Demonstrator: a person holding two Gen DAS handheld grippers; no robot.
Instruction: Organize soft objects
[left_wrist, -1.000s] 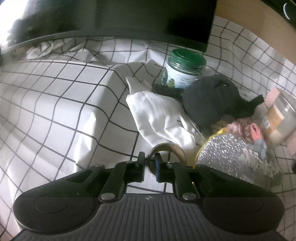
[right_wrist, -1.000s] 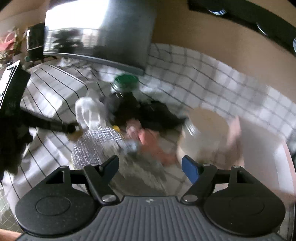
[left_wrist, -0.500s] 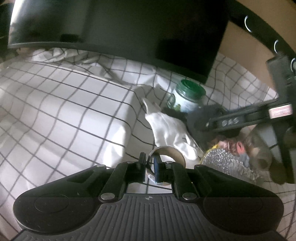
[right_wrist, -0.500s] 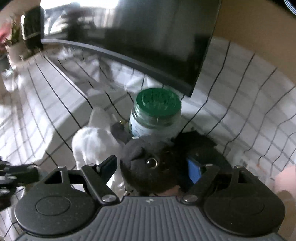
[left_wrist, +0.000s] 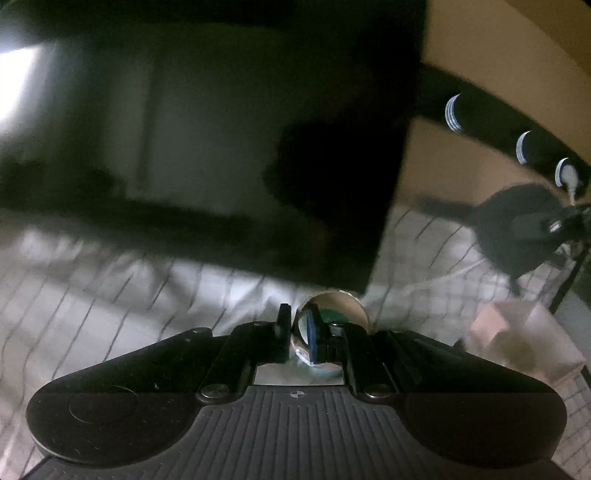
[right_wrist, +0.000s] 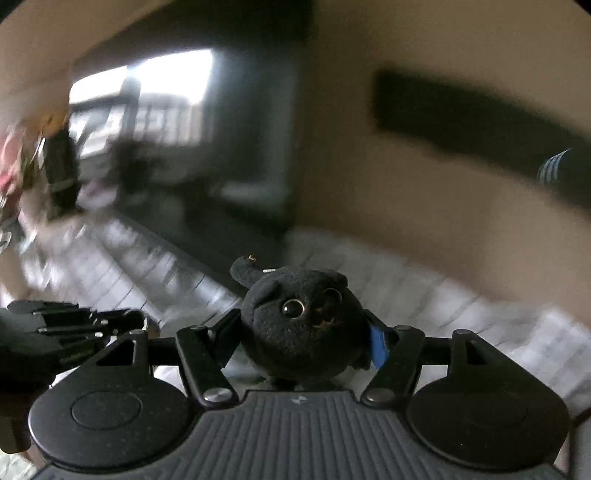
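A black plush cat (right_wrist: 295, 317) with round shiny eyes sits between the fingers of my right gripper (right_wrist: 304, 334). The jaws are closing, both pads press its sides, and it hangs above the cloth. In the left wrist view the same plush (left_wrist: 517, 236) floats at the far right, blurred. My left gripper (left_wrist: 297, 318) is shut on the wall of a tape roll (left_wrist: 340, 306), one finger inside the ring and one outside. In the right wrist view the left gripper (right_wrist: 77, 325) shows at the left edge.
A large dark screen (left_wrist: 221, 147) fills the back. Under it lies a white cloth with a black grid (left_wrist: 110, 295). A black bar with round discs (left_wrist: 491, 118) runs along the tan wall. A pinkish box (left_wrist: 517, 332) lies at the right.
Both grippers have risen and now point more at the screen and wall. The right gripper closed on the black plush and lifted it off the pile. The left still holds the roll.
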